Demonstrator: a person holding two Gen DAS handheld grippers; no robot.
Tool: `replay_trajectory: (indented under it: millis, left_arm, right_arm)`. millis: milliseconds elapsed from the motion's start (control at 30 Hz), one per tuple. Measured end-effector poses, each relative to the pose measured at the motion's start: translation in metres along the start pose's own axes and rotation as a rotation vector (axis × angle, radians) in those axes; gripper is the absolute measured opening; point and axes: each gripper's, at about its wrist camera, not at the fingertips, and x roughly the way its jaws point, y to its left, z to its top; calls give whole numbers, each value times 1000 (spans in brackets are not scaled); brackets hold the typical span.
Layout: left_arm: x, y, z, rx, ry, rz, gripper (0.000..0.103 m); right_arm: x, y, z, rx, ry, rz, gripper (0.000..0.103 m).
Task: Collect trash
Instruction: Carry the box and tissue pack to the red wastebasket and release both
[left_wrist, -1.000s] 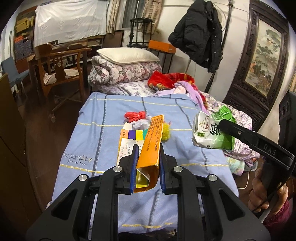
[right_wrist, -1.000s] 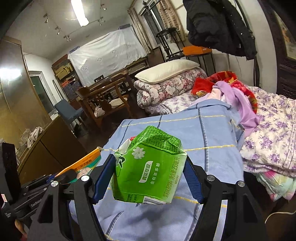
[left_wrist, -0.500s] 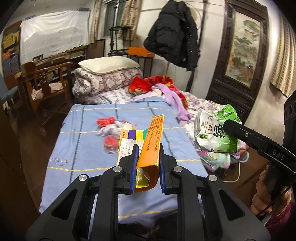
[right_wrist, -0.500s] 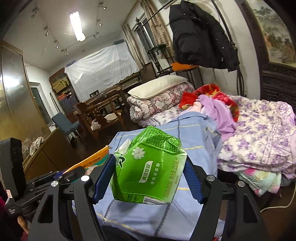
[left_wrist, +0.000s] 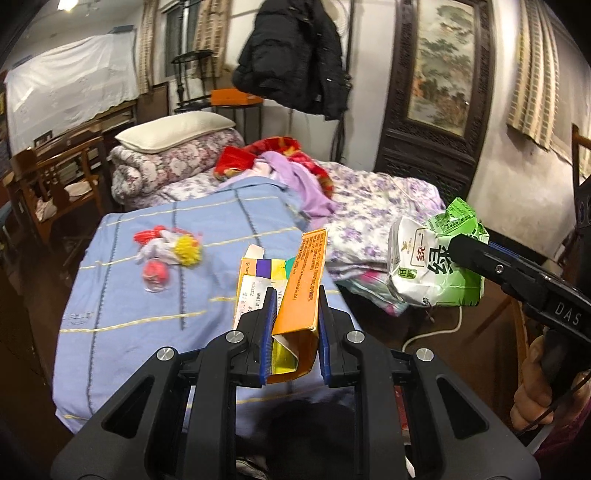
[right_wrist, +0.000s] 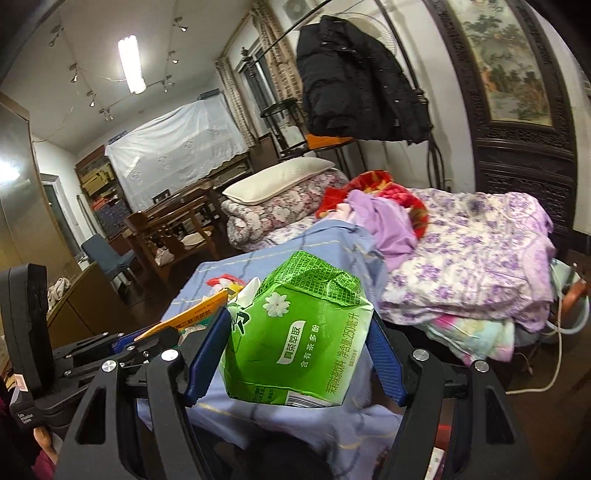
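My left gripper (left_wrist: 292, 314) is shut on a flattened orange carton (left_wrist: 301, 295), held in the air near the foot of the bed. A crumpled green drink carton (right_wrist: 295, 332) sits squeezed between the blue pads of my right gripper (right_wrist: 297, 354). In the left wrist view the same green carton (left_wrist: 432, 266) hangs at the right, off the bed's side, with a hand (left_wrist: 535, 402) on the gripper's handle. On the blue sheet (left_wrist: 129, 295) lies a small heap of red, white and yellow trash (left_wrist: 166, 251).
Folded floral quilts (left_wrist: 373, 218) and purple and red clothes (left_wrist: 295, 181) lie on the bed's right part. A pillow on a rolled quilt (left_wrist: 173, 155) is at the head. Wooden chairs (left_wrist: 55, 177) stand left; a white cable (left_wrist: 436, 332) crosses the dark floor.
Both grippers have drawn back from the bed and swung right with their cartons, so the bed now sits further left and further off in both views. Neither grip has changed.
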Motion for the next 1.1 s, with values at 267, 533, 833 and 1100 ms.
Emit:
replay_trajectory:
  millis: [267, 533, 833, 1100]
  left_arm:
    - [25, -50, -8, 71, 57, -69, 21]
    - [49, -87, -18, 138, 107, -122, 21]
    - [88, -116, -31, 192, 188, -172, 21]
    - [115, -134, -36, 227, 247, -210, 21]
  right_arm:
    - [-24, -55, -25, 41, 12, -89, 72]
    - [-10, -119, -69, 122, 123, -191, 72]
    - [39, -177, -127, 200, 319, -245, 82]
    - [36, -203, -133, 258, 283, -306, 82]
